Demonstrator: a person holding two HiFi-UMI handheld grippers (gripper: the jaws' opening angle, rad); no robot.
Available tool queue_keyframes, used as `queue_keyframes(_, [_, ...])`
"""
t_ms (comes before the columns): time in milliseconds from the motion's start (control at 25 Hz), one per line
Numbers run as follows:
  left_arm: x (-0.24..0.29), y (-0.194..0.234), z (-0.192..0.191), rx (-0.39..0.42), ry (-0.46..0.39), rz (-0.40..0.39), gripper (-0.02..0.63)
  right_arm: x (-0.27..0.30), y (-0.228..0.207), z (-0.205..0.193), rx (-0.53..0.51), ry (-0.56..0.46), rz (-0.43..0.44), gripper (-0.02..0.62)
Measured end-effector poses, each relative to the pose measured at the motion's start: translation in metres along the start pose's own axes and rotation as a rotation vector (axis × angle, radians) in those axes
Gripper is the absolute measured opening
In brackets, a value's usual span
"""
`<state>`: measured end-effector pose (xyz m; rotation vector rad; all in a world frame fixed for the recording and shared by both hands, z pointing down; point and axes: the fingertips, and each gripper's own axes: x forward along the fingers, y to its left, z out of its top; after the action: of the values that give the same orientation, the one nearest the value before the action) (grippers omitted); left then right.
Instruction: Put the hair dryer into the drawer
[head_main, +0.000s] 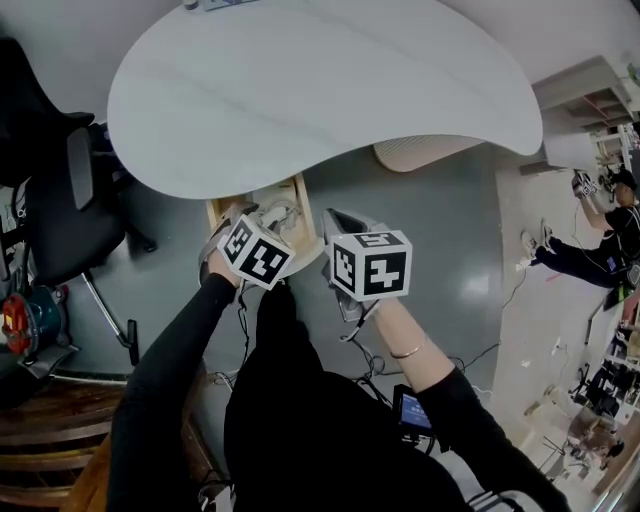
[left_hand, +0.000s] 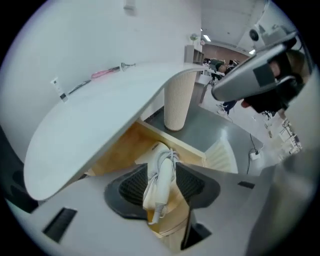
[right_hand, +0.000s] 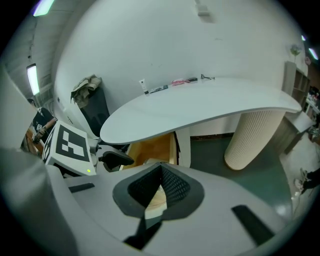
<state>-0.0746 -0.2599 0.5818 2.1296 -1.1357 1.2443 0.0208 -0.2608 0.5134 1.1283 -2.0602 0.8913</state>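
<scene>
left gripper (left_hand: 161, 166) tilted down, fingers (left_hand: 131, 187) spread over hair dryer (left_hand: 158, 189) | right gripper (right_hand: 161, 169) fingers (right_hand: 175, 186) together

Smooth white plastic is being shown by the hair dryer (left_hand: 161, 177), pale bare wood by the drawer (left_hand: 120, 150), matt white by the tabletop (head_main: 320, 90).

A lab-like workroom: white curved desk (head_main: 320, 90) on a ribbed column (right_hand: 252, 137), black office chair (head_main: 50, 200) left, cables (head_main: 480, 355) strewn over grey floor (head_main: 440, 220), cluttered shelves (head_main: 610, 110) far right
</scene>
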Motion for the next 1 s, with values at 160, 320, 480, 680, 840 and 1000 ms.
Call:
queue_keyframes(160, [-0.025, 0.003, 0.007, -0.071, -0.097, 0.033, 0.074, -0.010, 0.007, 0.001, -0.004, -0.031, 0.012, 0.002])
queue_keyframes(320, [-0.047, 0.006, 0.007, -0.180, -0.189, 0.041, 0.014, -0.020, 0.017, 0.002, -0.011, -0.066, 0.027, 0.002])
queue_keyframes(480, [-0.077, 0.005, 0.006, -0.318, -0.281, 0.018, 0.011, -0.034, 0.027, 0.004, -0.022, -0.108, 0.042, 0.002])
queue_keyframes(680, [-0.115, 0.004, 0.004, -0.419, -0.386, 0.025, 0.009, -0.058, 0.038, 0.008, -0.036, -0.164, 0.044, 0.002])
queue_keyframes(840, [-0.145, 0.003, 0.006, -0.483, -0.473, 0.014, 0.009, -0.075, 0.047, 0.008, -0.039, -0.206, 0.069, 0.002])
queue_keyframes(1000, [-0.174, 0.003, 0.004, -0.564, -0.553, 0.001, 0.009, -0.093, 0.058, 0.008, -0.063, -0.253, 0.087, 0.002])
